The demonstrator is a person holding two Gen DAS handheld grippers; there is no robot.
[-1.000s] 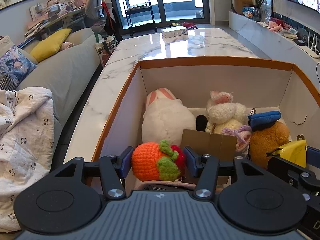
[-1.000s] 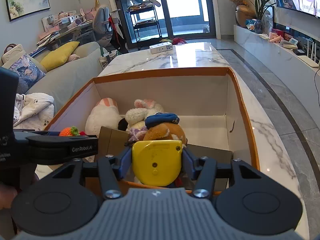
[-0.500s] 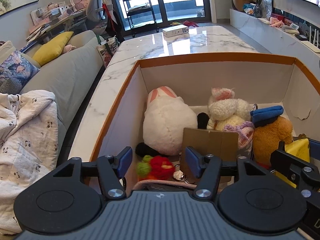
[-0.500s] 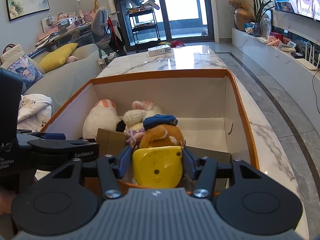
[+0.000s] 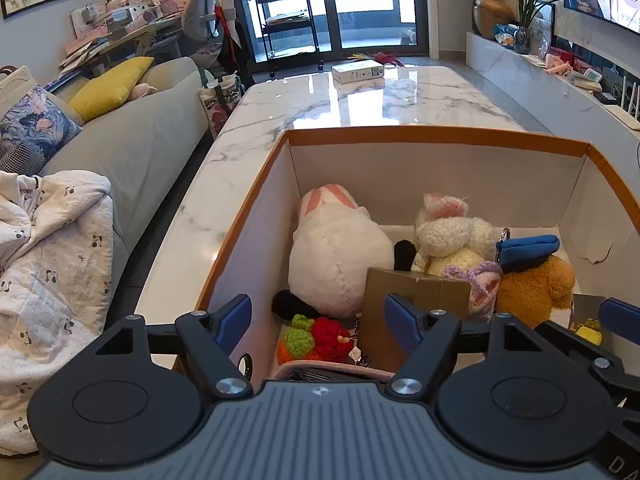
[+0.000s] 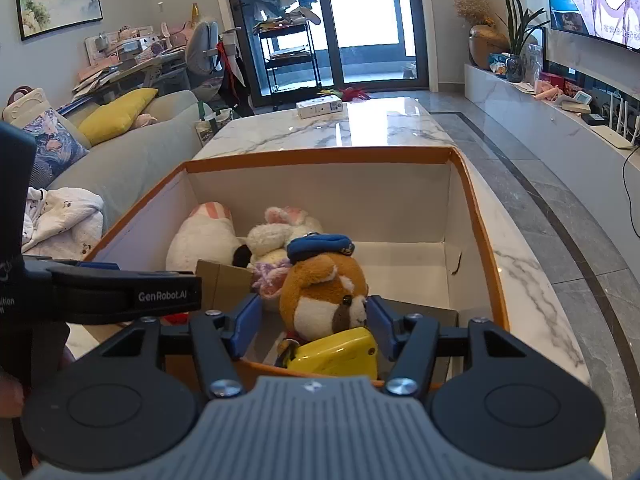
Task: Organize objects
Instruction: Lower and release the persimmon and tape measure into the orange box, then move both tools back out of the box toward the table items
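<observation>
Both claws hover over the near end of an orange-rimmed cardboard box (image 5: 436, 136) standing on the marble desk (image 5: 360, 100). The left claw (image 5: 318, 320) is spread wide with nothing between its blue pads; the crocheted orange toy (image 5: 314, 340) lies on the box floor below it, beside the white plush rabbit (image 5: 340, 252) and a brown cardboard piece (image 5: 416, 296). The right claw (image 6: 314, 326) is also spread wide; the yellow toy (image 6: 340, 354) lies in the box just below it, against the brown hamster plush (image 6: 324, 296) with its blue cap (image 6: 320, 246).
</observation>
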